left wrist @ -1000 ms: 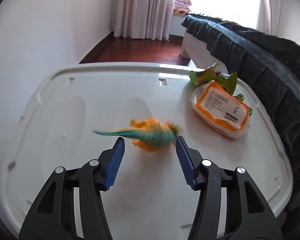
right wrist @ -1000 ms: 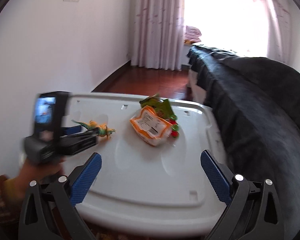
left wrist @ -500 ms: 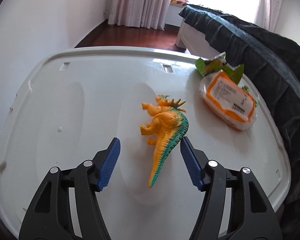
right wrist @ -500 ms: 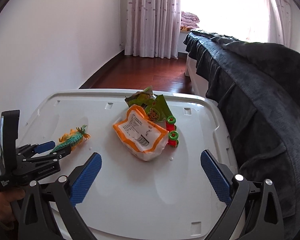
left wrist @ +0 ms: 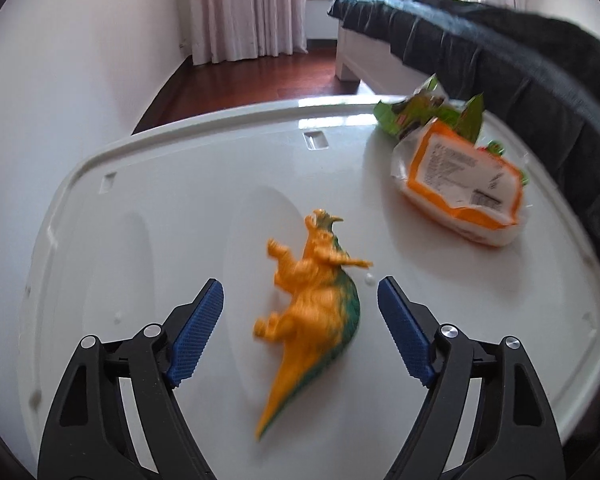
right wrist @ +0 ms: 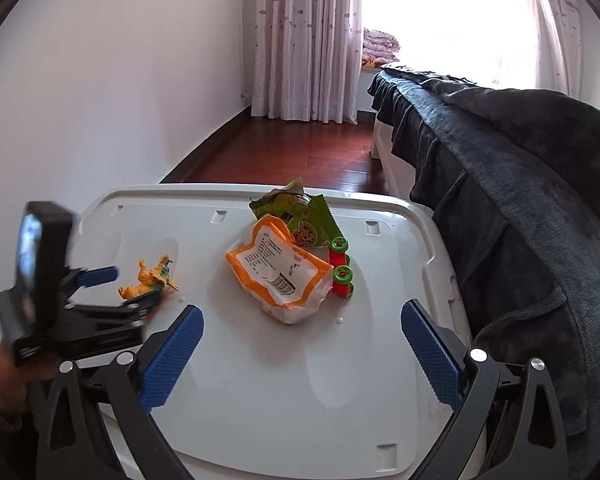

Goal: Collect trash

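Toy dinosaur now lies released between the wide-apart left tool fingers on the white surface, probably set aside as non-trash, while the right tool, also spread, faces the orange-edged wrapper mid-surface.

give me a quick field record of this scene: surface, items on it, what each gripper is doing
surface: white plastic lid
trash: orange-and-white wrapper, green snack packet behind it
toys: orange-green dinosaur lying on its side; red toy with green wheels beside the wrapper
left gripper: jaws open, either side of the dinosaur, not touching it
right gripper: jaws open, empty, near the wrapper
background: dark blanket, curtains
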### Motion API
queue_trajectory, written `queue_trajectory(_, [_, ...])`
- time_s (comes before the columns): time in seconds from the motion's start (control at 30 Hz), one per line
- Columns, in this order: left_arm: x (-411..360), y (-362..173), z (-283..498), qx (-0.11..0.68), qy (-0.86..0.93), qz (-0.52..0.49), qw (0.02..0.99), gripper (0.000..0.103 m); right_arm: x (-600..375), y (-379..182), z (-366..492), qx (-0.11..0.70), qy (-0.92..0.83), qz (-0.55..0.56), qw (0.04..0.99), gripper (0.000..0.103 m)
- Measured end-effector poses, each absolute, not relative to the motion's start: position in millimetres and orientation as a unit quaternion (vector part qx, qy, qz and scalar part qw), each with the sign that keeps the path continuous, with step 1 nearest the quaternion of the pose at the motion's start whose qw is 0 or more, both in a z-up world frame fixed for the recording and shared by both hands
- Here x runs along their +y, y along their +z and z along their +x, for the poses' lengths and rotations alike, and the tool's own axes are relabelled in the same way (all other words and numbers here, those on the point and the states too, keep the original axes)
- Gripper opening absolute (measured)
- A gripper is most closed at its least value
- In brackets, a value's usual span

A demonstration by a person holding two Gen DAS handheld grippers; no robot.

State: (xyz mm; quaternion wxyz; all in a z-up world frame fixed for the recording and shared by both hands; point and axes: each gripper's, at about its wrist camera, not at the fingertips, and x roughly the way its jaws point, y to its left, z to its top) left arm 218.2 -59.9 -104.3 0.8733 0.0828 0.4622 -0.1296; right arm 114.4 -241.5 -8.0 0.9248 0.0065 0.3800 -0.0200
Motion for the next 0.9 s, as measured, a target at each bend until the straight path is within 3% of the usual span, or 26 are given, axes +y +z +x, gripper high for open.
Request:
queue_trajectory(0.07, [-62,-115,227,0.468,-0.119,0.088,0.871,0.072,-242,-8,114,0.379,-0.02,0.005,0.925,0.098])
queue_trajectory(0.1, [-62,-119,230,0.473,-0.12,0.084,0.869,0.054,-242,-7,114,0.377,-0.02,0.004,0.926,0.098])
queue_trajectory(0.13, [-60,-119,230,0.471,-0.12,0.076,0.871,0.05,-242,-7,114,0.375,-0.021,0.002,0.927,0.098])
queue_trajectory(0.43, [-46,-96,191,0.442,-0.107,0.061,0.888,0.049,-247,-20,127,0.378,-0.007,-0.014,0.926,0.098])
queue_trajectory(0.67, [-33,-70,140,0.424,-0.12,0.019,0.898,0.049,-212,-41,177,0.384,0.056,-0.087,0.918,0.098])
queue_trajectory(0.9, [-30,-68,128,0.42,-0.137,0.017,0.897,0.049,-185,-77,233,0.445,0.08,-0.168,0.876,0.098])
